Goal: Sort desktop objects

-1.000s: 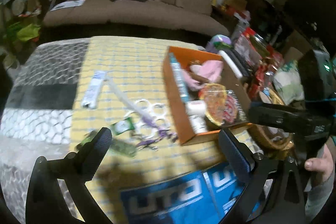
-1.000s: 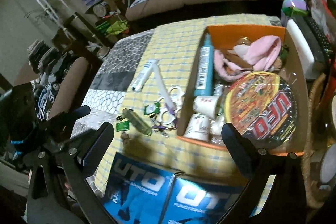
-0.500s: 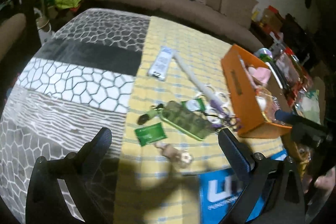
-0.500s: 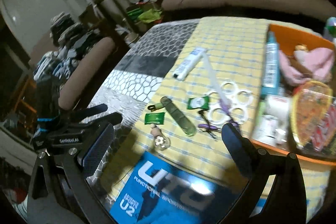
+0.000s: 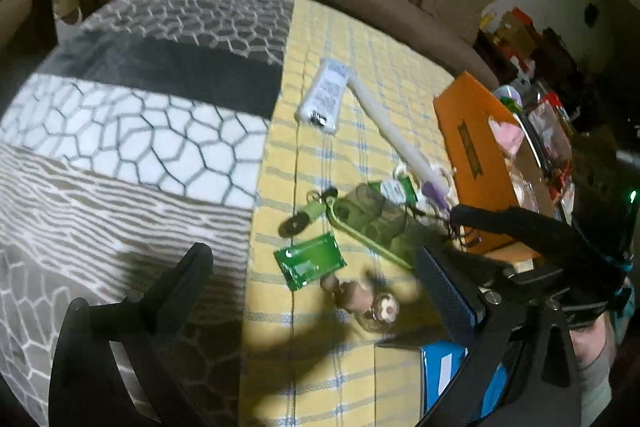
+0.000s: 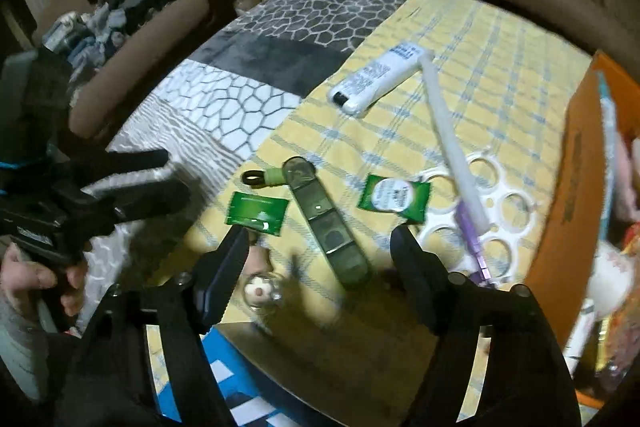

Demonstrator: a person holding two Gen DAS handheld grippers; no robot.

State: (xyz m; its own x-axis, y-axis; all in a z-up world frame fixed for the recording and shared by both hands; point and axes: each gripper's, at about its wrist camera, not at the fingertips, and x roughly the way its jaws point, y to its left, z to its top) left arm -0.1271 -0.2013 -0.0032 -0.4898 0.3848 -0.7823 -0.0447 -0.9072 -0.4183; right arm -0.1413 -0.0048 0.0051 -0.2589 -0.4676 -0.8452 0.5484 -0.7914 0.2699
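Our right gripper [image 6: 320, 255] tips steeply down; its jaws have just been narrowing, part-open, gripping nothing, straddling the near end of the one green pill case [image 6: 326, 223]. Our left gripper [image 5: 316, 283] gapes wide and empty over one green sachet [image 5: 310, 261] and one small figurine [image 5: 370, 301]. Beyond we count a second, round-labelled green packet [image 6: 395, 198], one white tube [image 6: 374, 82], one white stick [image 6: 450, 143], one white ring carrier [image 6: 486, 203] and one orange box [image 6: 572, 183], all on the yellow checked cloth [image 6: 496, 51].
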